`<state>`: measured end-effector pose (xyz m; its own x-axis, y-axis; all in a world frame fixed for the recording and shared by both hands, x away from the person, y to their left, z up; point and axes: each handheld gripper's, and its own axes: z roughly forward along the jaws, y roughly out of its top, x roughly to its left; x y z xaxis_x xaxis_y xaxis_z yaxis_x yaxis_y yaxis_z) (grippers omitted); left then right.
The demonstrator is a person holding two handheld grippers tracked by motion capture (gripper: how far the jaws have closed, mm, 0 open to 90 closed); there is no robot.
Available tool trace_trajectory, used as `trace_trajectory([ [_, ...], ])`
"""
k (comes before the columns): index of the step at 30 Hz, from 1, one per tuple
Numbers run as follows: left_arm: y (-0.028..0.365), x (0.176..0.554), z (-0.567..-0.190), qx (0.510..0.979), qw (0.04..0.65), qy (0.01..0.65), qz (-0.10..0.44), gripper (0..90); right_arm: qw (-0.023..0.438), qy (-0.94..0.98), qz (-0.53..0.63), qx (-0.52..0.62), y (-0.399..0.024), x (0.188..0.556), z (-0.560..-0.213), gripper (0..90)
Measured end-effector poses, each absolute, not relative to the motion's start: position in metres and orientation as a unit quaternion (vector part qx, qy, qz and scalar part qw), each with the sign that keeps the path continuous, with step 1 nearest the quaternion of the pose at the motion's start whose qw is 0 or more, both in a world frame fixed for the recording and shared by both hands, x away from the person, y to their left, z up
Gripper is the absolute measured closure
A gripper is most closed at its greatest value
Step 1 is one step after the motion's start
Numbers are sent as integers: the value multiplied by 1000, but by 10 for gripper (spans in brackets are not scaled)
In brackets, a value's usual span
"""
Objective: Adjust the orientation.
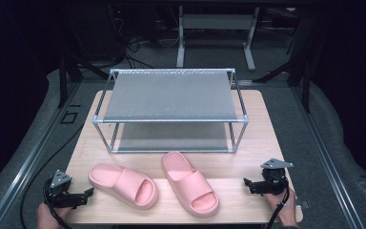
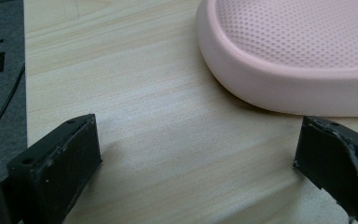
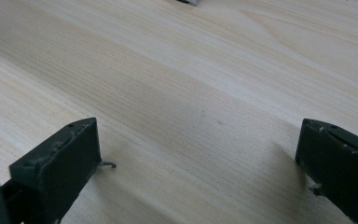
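Two pink slide sandals lie on the wooden table (image 1: 248,148) in front of a metal two-shelf rack (image 1: 170,98). The left sandal (image 1: 124,184) lies slanted, the right sandal (image 1: 189,189) points toward the front edge. My left gripper (image 1: 87,194) rests at the table's front left corner, open, its jaws aimed at the left sandal's heel (image 2: 289,60), which lies just beyond the tips. My right gripper (image 1: 247,185) sits at the front right, open, facing the right sandal across bare wood (image 3: 191,107). Nothing is between either pair of jaws.
The rack's fabric shelves hold nothing. Grey carpet (image 1: 324,124) and rails surround the table. A desk frame (image 1: 217,33) stands behind in the dark. Cables trail from both grippers over the table's front edge.
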<state>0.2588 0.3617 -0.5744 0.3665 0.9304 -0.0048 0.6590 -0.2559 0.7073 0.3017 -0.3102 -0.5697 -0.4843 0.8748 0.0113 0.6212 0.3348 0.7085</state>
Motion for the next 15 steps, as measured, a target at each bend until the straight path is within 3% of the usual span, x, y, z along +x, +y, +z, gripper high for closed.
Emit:
trace_trajectory([
  [8, 368, 254, -567, 780, 310, 507, 195, 1, 193, 794, 329, 473, -309, 302, -570, 0],
  [15, 364, 244, -534, 800, 309, 478, 191, 1, 189, 795, 332, 470, -309, 302, -570, 0],
])
